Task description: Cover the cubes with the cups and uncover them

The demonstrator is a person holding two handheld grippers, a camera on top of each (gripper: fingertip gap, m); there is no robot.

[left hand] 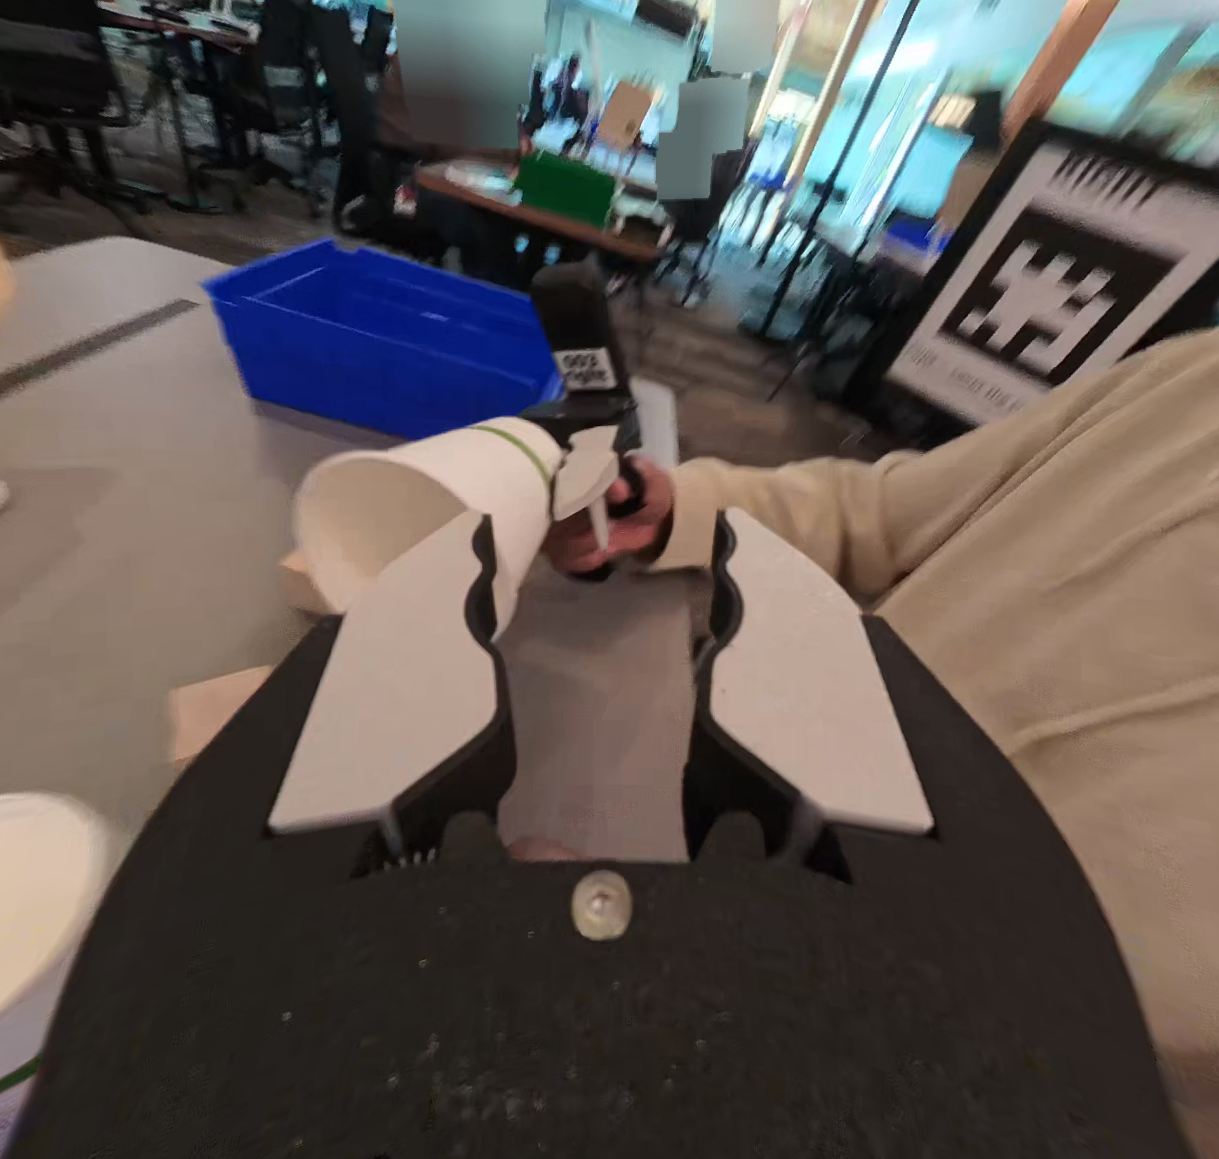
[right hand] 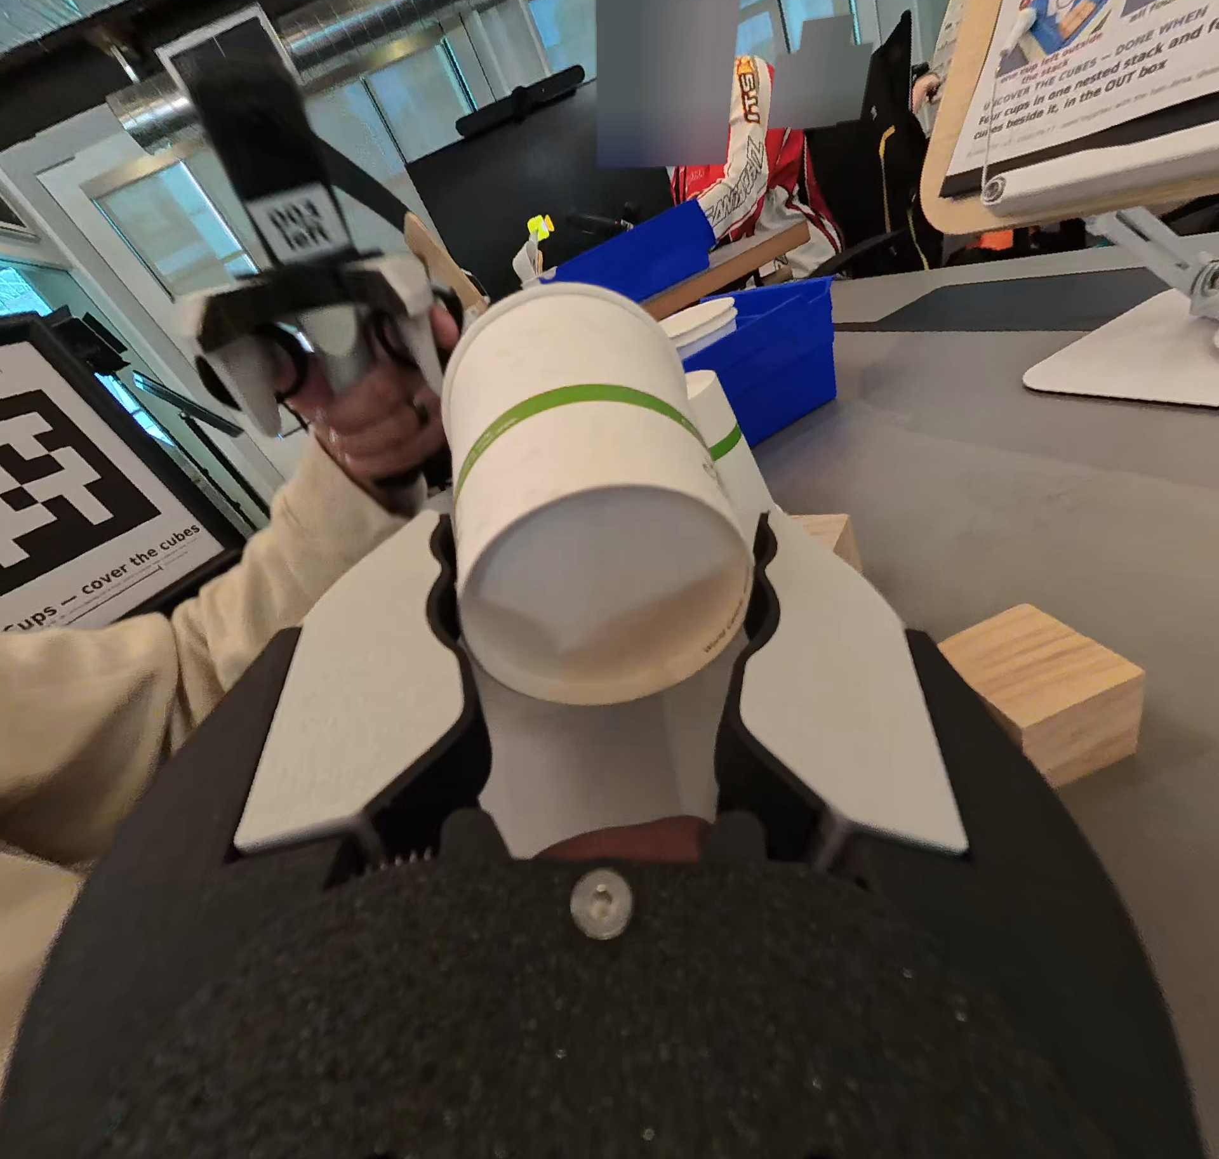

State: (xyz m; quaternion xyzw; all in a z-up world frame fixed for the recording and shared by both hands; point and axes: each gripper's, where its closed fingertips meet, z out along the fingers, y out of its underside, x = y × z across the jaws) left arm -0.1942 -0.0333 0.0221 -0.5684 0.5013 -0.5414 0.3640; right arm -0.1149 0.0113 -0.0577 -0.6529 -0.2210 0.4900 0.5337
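— While the cup [right hand: 593, 501] sits pinched near its base between the right gripper [right hand: 597, 573] fingers, tilted with its mouth pointing away, where does it go?

— My guess: over the near cube [right hand: 1049, 692], which lies bare on the table [right hand: 989, 468] just right of the gripper. To do it well I'd roll the wrist until the mouth faces straight down, centre it over the cube, then lower squarely so the rim doesn't catch an edge.

— And the left gripper [left hand: 600, 567]?

— Its fingers stand apart with nothing between them — idle, above the table.

— What does each view add?

— The right wrist view shows the cup's base and green band, a second cup [right hand: 719, 428] behind it, another cube [right hand: 824, 534] partly hidden by the right finger, more cups in the bin [right hand: 785, 362], and an instruction board on a stand at right. The left wrist view shows the open mouth of the held cup [left hand: 422, 507] and that it's empty inside, two cubes [left hand: 211, 712] partly seen beneath, another cup [left hand: 46, 896] at lower left, and the sleeve [left hand: 989, 534] of the person's right arm.
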